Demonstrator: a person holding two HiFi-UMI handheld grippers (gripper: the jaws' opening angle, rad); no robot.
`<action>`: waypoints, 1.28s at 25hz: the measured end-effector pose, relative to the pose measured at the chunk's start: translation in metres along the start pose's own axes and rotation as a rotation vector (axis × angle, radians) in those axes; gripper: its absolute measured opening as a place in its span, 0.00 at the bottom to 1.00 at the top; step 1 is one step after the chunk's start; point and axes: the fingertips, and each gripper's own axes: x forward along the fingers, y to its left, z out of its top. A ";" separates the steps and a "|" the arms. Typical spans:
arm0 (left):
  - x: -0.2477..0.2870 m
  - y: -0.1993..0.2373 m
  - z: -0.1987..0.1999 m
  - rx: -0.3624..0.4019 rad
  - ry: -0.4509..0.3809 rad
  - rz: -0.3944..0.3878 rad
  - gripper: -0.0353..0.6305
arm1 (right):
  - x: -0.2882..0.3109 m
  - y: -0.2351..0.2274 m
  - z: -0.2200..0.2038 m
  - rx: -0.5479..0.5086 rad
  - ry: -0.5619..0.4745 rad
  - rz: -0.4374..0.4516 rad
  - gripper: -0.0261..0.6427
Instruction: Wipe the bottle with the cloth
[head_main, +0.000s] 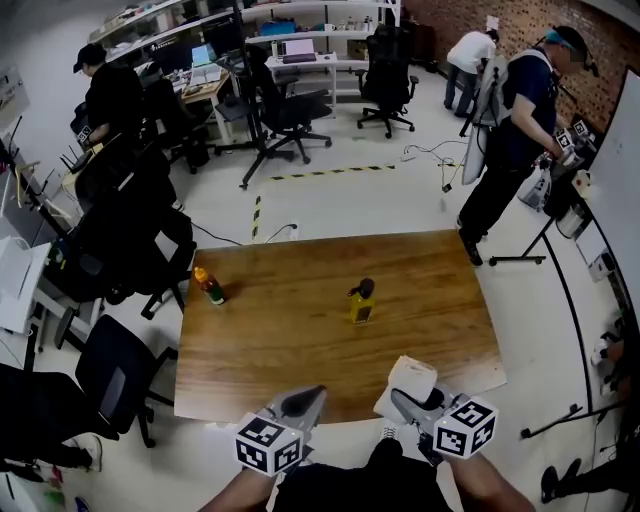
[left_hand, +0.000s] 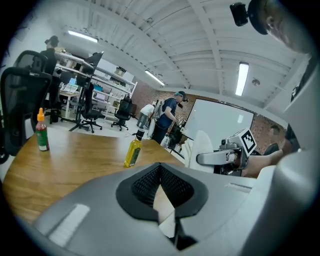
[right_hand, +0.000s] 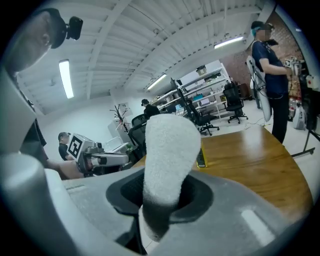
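Open office space with rolling chairs and shelving surrounds one brown wooden surface (head_main: 300, 340), which stands apart from the desks, probably so the person can work at its near edge. Both tools are held low over that edge, pointing slightly downward toward the middle, a ready stance, not a working one. The left claw (head_main: 308, 398) is clenched with nothing gripped in it, which suggests it is meant to steady the bottle later. The right claw (head_main: 405, 402) is clamped on the folded white terry cloth (head_main: 412, 378), and its own view shows the cloth rising in a thick roll from between the jaws; held that way, a broad soft face is free for rubbing. The yellow bottle with a dark cap (head_main: 362, 301) stands upright near the middle of the surface, well apart from both claws and directly ahead of them, so it is likely the one to be wiped; wiping has not begun. The smaller orange-capped bottle with a red and green label (head_main: 209, 286) stands upright by the far left edge, out of the way. Counted: one surface, two claws, one cloth, two bottles.
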 end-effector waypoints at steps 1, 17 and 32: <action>0.008 0.002 0.005 0.001 -0.006 0.023 0.08 | 0.003 -0.008 0.004 -0.007 0.010 0.022 0.17; 0.091 0.032 0.046 0.037 -0.057 0.238 0.08 | 0.035 -0.083 0.038 -0.018 0.083 0.247 0.17; 0.111 0.063 0.043 0.132 0.054 0.059 0.10 | 0.062 -0.095 0.042 0.069 0.028 0.065 0.17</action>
